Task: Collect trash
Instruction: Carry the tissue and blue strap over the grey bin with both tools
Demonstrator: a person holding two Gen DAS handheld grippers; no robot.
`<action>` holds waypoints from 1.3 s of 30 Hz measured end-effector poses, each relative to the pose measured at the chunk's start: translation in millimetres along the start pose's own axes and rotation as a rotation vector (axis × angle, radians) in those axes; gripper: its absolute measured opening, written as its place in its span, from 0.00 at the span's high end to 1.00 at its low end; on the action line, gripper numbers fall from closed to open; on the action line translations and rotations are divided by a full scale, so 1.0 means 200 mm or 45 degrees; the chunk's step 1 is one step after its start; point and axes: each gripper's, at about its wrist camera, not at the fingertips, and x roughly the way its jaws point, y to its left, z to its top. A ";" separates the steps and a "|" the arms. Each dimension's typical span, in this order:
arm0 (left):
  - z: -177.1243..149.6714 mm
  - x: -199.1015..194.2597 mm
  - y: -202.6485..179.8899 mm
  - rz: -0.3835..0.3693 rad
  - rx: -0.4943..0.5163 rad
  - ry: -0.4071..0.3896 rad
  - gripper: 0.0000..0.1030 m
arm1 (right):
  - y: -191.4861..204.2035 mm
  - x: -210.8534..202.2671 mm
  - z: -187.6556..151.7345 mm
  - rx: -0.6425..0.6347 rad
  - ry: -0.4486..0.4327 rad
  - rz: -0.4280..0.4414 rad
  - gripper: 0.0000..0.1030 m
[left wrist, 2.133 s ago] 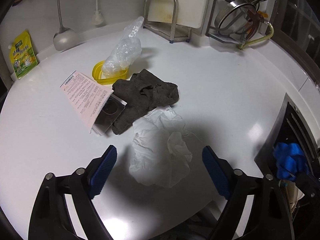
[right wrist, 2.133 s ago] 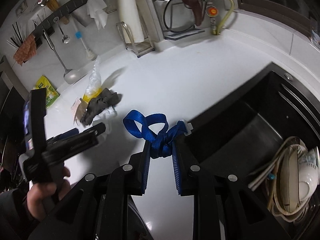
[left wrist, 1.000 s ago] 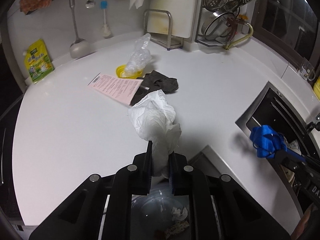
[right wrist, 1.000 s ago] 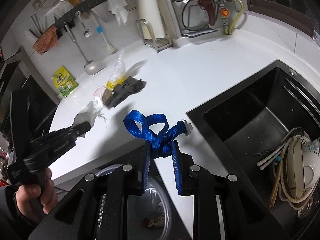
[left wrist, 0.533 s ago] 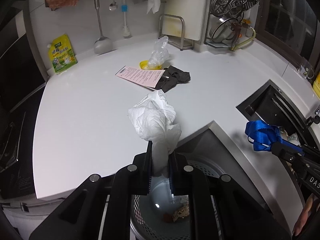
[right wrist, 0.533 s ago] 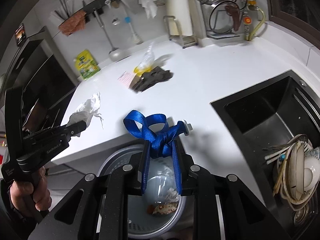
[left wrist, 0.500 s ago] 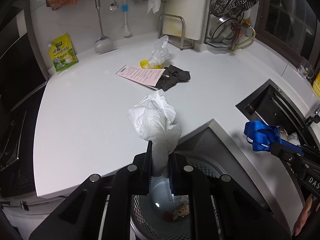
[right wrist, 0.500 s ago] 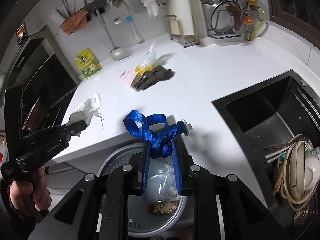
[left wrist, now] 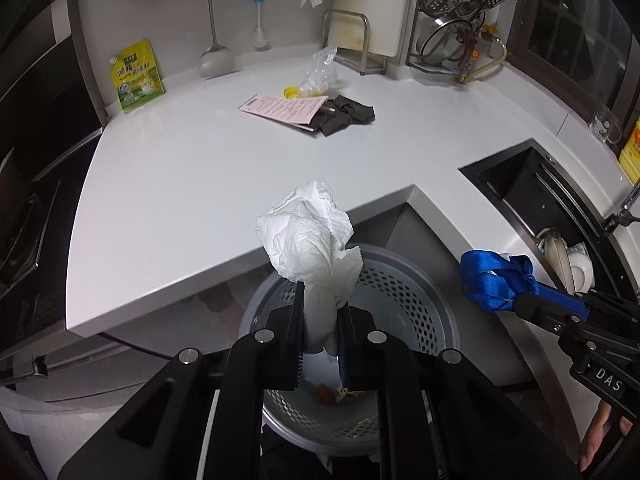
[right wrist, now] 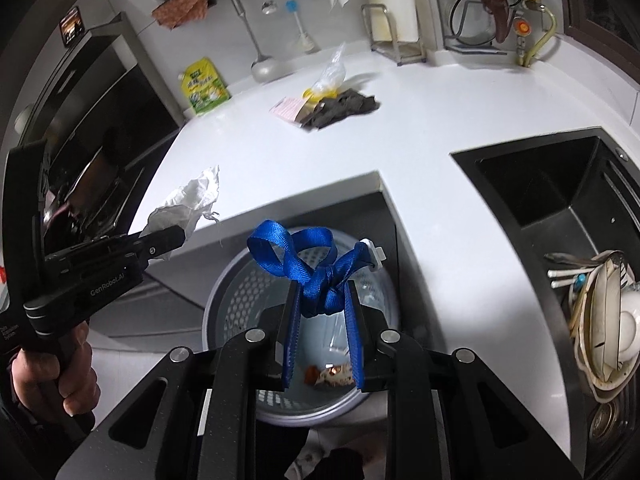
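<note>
My left gripper [left wrist: 320, 296] is shut on a crumpled white tissue [left wrist: 310, 236] and hangs over the grey perforated trash bin [left wrist: 416, 292]. From the right wrist view the same tissue [right wrist: 192, 196] shows at the left, beside the bin. A knotted blue ribbon [right wrist: 312, 268] is pinched in my right gripper [right wrist: 322, 300], directly above the bin [right wrist: 236, 292], which has scraps at its bottom. In the left wrist view the ribbon [left wrist: 492, 280] sits right of the bin. On the white counter [left wrist: 200, 168] lie a pink leaflet [left wrist: 284, 108], a dark cloth [left wrist: 344, 116] and a clear plastic bag [left wrist: 318, 74].
The bin stands on the floor in the counter's inner corner. A black sink [right wrist: 560, 196] with stacked dishes [right wrist: 604, 324] lies to the right. A yellow-green pouch [left wrist: 136, 76], hanging utensils and a dish rack [left wrist: 460, 12] line the back wall. A hand [right wrist: 52, 376] holds the left gripper.
Both grippers have drawn back from the counter to over the trash bin. The tissue and ribbon stay gripped; the bin now fills the lower middle of both views.
</note>
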 end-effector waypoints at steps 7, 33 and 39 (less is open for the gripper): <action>-0.09 0.00 0.00 -0.002 0.006 0.053 0.87 | 0.02 0.04 -0.04 -0.008 0.027 0.030 0.80; -0.15 0.12 0.01 -0.005 -0.020 0.163 0.87 | 0.06 0.18 -0.07 -0.017 0.129 0.069 0.80; -0.15 0.14 0.01 -0.010 -0.021 0.172 0.87 | 0.06 0.19 -0.07 -0.009 0.141 0.068 0.80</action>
